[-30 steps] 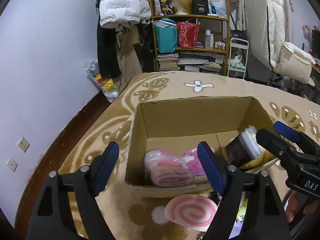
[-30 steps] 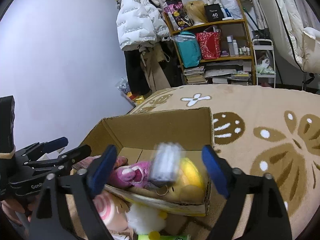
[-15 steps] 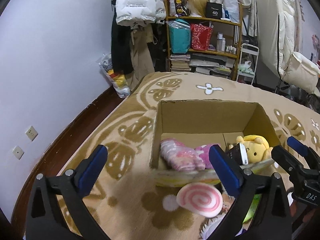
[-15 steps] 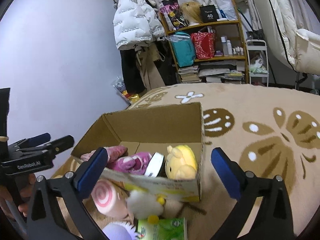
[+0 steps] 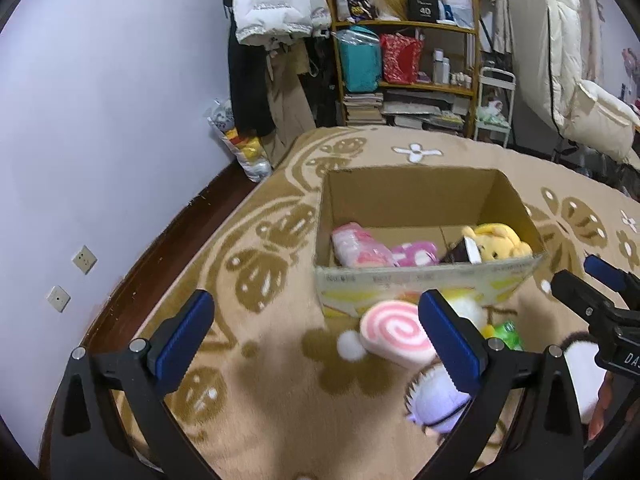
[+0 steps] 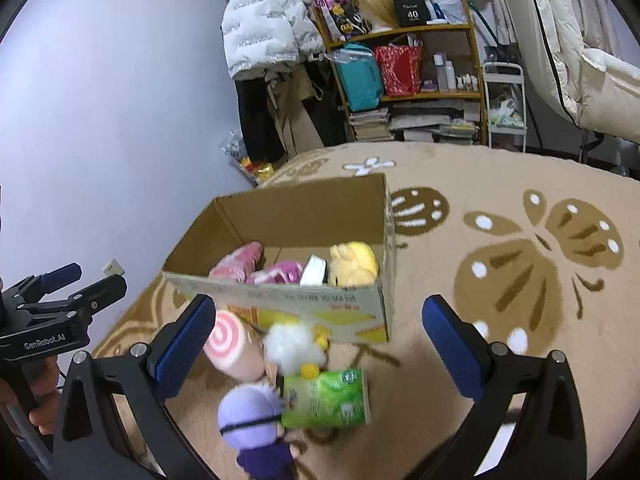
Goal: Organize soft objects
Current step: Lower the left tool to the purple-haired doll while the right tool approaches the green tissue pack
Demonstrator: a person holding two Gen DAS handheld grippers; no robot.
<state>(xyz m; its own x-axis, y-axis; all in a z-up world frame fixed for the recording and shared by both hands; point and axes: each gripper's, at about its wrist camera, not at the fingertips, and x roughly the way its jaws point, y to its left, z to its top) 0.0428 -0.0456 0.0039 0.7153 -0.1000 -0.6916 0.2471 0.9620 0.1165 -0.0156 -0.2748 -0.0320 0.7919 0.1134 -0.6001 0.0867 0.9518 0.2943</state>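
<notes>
An open cardboard box (image 5: 404, 196) (image 6: 304, 208) stands on the rug. Inside lie a pink plush (image 5: 358, 246), a magenta plush (image 5: 414, 252), a dark-and-white item (image 5: 464, 250) and a yellow bear plush (image 5: 498, 240) (image 6: 354, 264). In front of the box lie a pink swirl roll cushion (image 5: 394, 332) (image 6: 234, 344), a white fluffy toy (image 6: 294, 346), a green tissue pack (image 6: 326, 398) and a purple-haired doll (image 6: 254, 424). My left gripper (image 5: 312, 338) is open and empty, left of the roll. My right gripper (image 6: 316, 340) is open and empty above the loose toys.
A beige patterned rug (image 6: 520, 240) covers the floor. A lilac wall (image 5: 100, 120) and dark baseboard run on the left. A cluttered shelf (image 5: 404, 60), hanging coats (image 5: 272, 8) and a white folded mattress (image 5: 560, 60) stand at the back.
The dark-and-white item has left my right gripper and now lies in the box. Both grippers have pulled back and up from the box, so the loose toys in front show.
</notes>
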